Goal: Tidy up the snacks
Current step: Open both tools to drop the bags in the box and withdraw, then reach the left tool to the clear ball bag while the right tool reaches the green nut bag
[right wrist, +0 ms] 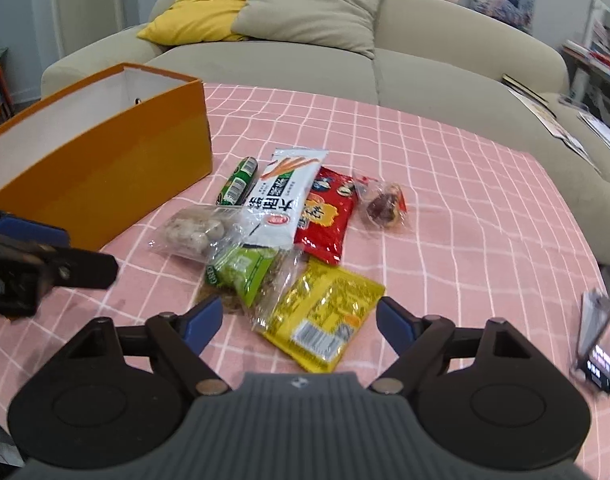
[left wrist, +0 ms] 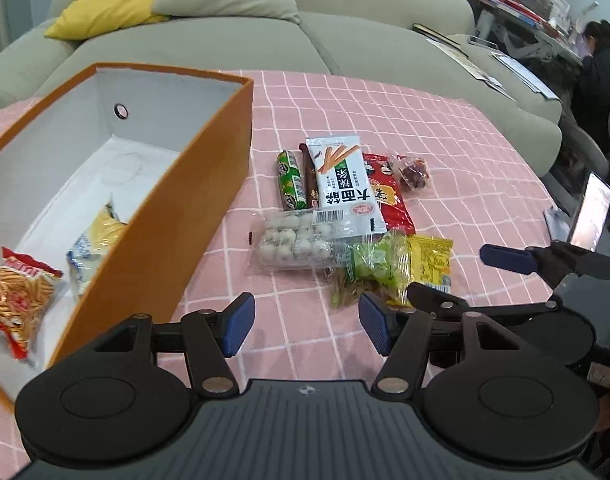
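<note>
Snacks (right wrist: 289, 232) lie heaped mid-frame on the pink checked table (right wrist: 465, 200), right of the orange box (right wrist: 105, 184). My left gripper (left wrist: 307, 328) and right gripper (right wrist: 299, 320) hover above, jaws apart, gripping nothing.

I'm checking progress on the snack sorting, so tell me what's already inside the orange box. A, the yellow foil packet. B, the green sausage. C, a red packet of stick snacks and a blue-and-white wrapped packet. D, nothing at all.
C: the left wrist view shows the red stick-snack packet and a blue-and-white wrapped packet lying inside the orange box.
</note>
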`<state>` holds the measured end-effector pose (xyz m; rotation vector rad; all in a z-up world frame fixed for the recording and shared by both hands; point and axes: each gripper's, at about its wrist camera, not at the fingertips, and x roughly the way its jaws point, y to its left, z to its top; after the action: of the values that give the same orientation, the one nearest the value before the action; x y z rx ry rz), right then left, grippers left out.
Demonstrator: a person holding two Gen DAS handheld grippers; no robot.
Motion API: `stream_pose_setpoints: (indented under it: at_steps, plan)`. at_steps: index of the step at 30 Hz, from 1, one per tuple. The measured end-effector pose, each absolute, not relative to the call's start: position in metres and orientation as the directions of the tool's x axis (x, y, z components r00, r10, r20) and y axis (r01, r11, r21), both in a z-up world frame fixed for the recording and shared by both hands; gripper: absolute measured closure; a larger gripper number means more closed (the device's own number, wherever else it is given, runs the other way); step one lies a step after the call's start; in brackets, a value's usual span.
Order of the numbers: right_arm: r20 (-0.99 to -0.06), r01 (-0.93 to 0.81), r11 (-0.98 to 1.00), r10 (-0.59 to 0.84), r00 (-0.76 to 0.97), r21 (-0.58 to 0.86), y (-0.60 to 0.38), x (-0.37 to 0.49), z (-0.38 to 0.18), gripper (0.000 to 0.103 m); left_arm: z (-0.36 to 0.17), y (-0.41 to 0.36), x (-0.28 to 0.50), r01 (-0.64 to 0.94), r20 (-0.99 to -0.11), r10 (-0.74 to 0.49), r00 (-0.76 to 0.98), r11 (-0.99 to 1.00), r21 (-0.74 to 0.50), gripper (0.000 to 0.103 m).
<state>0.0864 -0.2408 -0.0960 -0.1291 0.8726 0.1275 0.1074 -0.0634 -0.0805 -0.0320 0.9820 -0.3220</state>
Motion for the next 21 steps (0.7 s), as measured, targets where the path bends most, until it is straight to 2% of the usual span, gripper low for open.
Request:
stream_pose_setpoints:
  at_steps: [4,7,11,17,21]
  plan:
    - [-0.783,-0.221,0.974,0.100,0.614,-0.049,-0.235,0.100,-0.102,0.026,-0.088,-0.068,0.124,0.261,-0.823,-0.278,0.496,0.951,-0.165,0.033]
    - [-0.796,-0.246,0.968,0.109,0.595,-0.051,-0.230,0.111,-0.109,0.026,-0.094,-0.073,0.136,0.279,-0.829,-0.271,0.490,0.949,-0.146,0.029]
    - [-0.814,-0.261,0.965,0.124,0.567,-0.034,-0.228,0.122,-0.116,0.038,-0.106,-0.078,0.150,0.332,-0.843,-0.231,0.486,0.941,-0.066,0.025]
    - [-0.836,-0.280,0.960,0.169,0.522,0.020,-0.229,0.129,-0.121,0.063,-0.127,-0.078,0.166,0.362,-0.864,-0.245,0.439,0.929,-0.079,0.026]
    - [-0.836,-0.294,0.956,0.169,0.523,0.010,-0.228,0.129,-0.121,0.066,-0.138,-0.080,0.172,0.382,-0.867,-0.253,0.430,0.921,-0.079,0.028]
